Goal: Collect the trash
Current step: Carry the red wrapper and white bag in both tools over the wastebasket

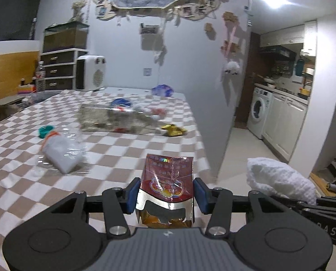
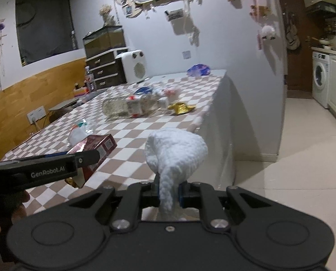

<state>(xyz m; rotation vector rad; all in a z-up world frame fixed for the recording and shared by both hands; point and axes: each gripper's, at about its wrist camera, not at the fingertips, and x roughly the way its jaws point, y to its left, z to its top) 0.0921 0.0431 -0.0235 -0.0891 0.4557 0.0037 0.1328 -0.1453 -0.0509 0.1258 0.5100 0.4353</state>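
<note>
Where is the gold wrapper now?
The gold wrapper lies on the checkered table near its right edge in both views, just right of the large clear bag.

A beige-and-white checked cloth covers the desk. The snack packet at lower centre is red with shiny foil. The crumpled paper towel is white, a wrapper gold, a lid teal.
</note>
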